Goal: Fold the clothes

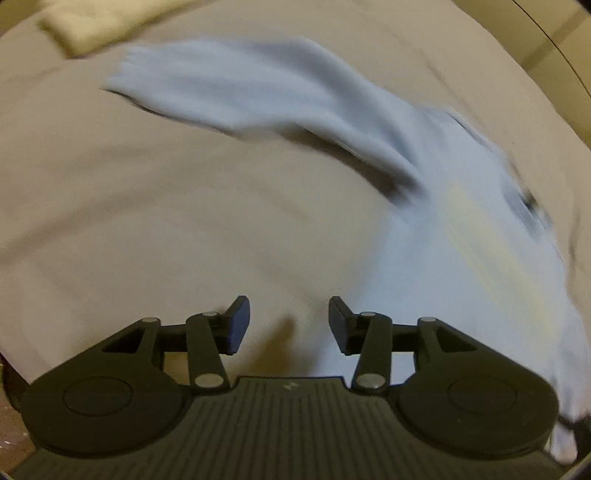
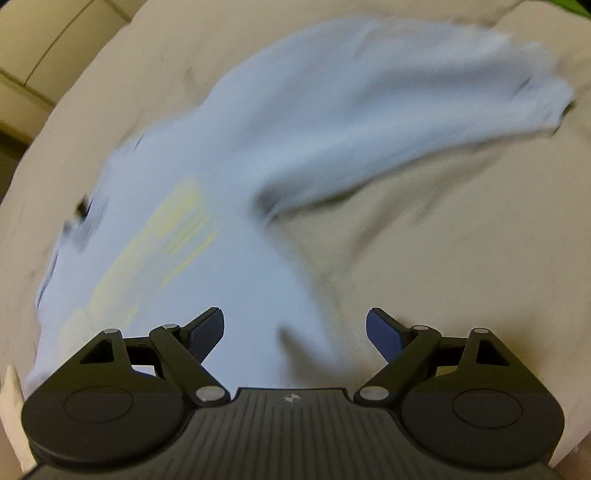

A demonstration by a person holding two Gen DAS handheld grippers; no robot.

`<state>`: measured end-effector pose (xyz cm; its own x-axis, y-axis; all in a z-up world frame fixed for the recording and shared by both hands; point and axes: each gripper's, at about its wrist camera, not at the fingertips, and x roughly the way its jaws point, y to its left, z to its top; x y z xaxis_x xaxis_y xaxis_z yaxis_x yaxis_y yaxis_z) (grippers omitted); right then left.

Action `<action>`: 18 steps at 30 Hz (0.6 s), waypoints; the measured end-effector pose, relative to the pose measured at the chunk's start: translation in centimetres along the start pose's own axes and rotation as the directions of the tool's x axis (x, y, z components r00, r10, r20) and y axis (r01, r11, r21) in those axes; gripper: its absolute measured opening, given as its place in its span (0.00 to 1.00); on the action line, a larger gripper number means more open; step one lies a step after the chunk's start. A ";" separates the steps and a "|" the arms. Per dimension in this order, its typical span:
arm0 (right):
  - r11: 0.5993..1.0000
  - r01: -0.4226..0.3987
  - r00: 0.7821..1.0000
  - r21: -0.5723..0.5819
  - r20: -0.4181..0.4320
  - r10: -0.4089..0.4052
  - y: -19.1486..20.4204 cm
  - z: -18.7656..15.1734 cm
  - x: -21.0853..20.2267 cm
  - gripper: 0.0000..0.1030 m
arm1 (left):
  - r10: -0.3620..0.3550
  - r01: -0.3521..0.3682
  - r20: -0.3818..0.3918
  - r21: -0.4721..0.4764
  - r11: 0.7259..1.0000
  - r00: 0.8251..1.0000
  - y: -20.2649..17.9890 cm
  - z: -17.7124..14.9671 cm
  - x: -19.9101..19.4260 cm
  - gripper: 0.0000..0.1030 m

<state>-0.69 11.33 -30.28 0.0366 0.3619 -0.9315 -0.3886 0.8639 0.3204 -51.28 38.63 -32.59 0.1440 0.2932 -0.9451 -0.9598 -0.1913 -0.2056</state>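
A: What is the cloth like?

B: It is a pale blue garment (image 1: 461, 236), soft and matte, maybe a knit shirt with long sleeves. On the body there is a faded yellow print (image 2: 159, 236). One sleeve (image 1: 236, 88) stretches out in a long curved band, and its end looks a little ribbed, but the blur is strong and I cannot be sure. Near the top of the body there is a small dark spot, too blurred to name.

A: And what does it lie on?

B: On a beige sheet (image 1: 147, 221), smooth with gentle wrinkles, like a bed cover. Far ahead of the left tool, to its left side, there is a cream folded cloth (image 1: 85, 26).

A: Where is the garment relative to each tool?

B: For the left tool (image 1: 289, 325), the body is ahead and to the right, and the sleeve goes ahead toward the left. For the right tool (image 2: 294, 334), the body is ahead and to the left, reaching under the left finger, and the sleeve (image 2: 424, 85) sweeps ahead to the right.

A: How do the tools stand?

B: Both have their jaws parted with an empty gap, the right one wider. Neither holds anything. The left tool is above the bare sheet, just beside the edge of the garment; whether the fingers touch the fabric, I cannot tell.
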 end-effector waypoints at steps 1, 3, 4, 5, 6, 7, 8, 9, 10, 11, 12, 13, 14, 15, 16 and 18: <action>1.000 0.008 1.000 -0.012 -0.008 -0.008 1.5 -1.2 -0.2 0.84 | 0.002 -0.002 0.016 -0.027 1.000 1.000 1.9 1.7 0.2 0.41; 0.999 0.020 1.000 -0.031 -0.014 -0.020 3.9 -2.1 1.1 0.84 | 0.005 -0.001 0.048 -0.091 0.996 0.999 5.3 4.7 0.7 0.42; 0.999 0.026 1.000 -0.037 -0.012 -0.026 4.9 -2.7 1.2 0.84 | 0.005 0.003 0.064 -0.132 0.991 0.998 6.9 6.2 1.1 0.42; 0.998 0.034 0.999 -0.044 -0.010 -0.034 5.8 -3.3 1.4 0.84 | 0.001 0.013 0.080 -0.173 0.985 0.997 8.4 7.6 1.5 0.42; 0.998 0.045 0.999 -0.052 -0.007 -0.046 6.6 -3.6 1.4 0.84 | -0.003 0.024 0.095 -0.215 0.976 0.995 9.8 9.0 2.0 0.42; 0.996 0.059 0.998 -0.059 -0.003 -0.060 7.2 -3.7 1.3 0.84 | -0.005 0.033 0.108 -0.255 0.966 0.994 11.0 10.2 2.6 0.43; 0.995 0.074 0.997 -0.064 0.000 -0.074 7.7 -3.9 1.1 0.85 | -0.007 0.042 0.119 -0.291 0.956 0.993 12.1 11.2 3.2 0.43; 0.994 0.090 0.996 -0.065 0.004 -0.090 8.3 -4.1 0.8 0.85 | -0.011 0.051 0.126 -0.323 0.945 0.992 13.1 12.0 3.7 0.44; 0.992 0.106 0.994 -0.065 0.007 -0.106 8.7 -4.2 0.5 0.85 | -0.020 0.066 0.132 -0.356 0.932 0.991 13.9 12.7 4.5 0.45; 0.991 0.119 0.993 -0.060 0.008 -0.119 9.1 -4.0 0.7 0.86 | -0.031 0.081 0.134 -0.386 0.919 0.990 14.4 13.2 5.1 0.47; 0.990 0.127 0.992 -0.056 0.009 -0.127 9.5 -3.9 1.3 0.86 | -0.042 0.096 0.137 -0.412 0.906 0.990 14.8 13.6 5.8 0.48; 0.990 0.133 0.991 -0.051 0.008 -0.133 9.9 -3.8 1.5 0.86 | -0.052 0.109 0.143 -0.430 0.896 0.988 15.1 14.0 6.3 0.50; 0.989 0.138 0.990 -0.048 0.008 -0.138 10.2 -3.7 1.7 0.86 | -0.061 0.123 0.151 -0.445 0.887 0.987 15.2 14.3 6.9 0.52; 0.989 0.141 0.990 -0.049 0.005 -0.141 10.7 -3.8 1.7 0.86 | -0.072 0.138 0.159 -0.459 0.878 0.985 15.3 14.6 7.4 0.52; 0.988 0.145 0.989 -0.051 0.002 -0.145 11.1 -4.0 1.7 0.86 | -0.086 0.157 0.169 -0.465 0.871 0.982 15.3 14.8 7.8 0.46; 0.987 0.146 0.989 -0.062 -0.003 -0.147 12.2 -4.0 2.2 0.86 | -0.108 0.185 0.194 -0.442 0.878 0.975 15.0 15.3 7.7 0.11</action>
<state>-8.99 21.29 -29.05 0.0909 0.2304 -0.9688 -0.4354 0.8842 0.1694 -68.31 52.40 -39.10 0.1969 0.4883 -0.8502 -0.7092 -0.5278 -0.4674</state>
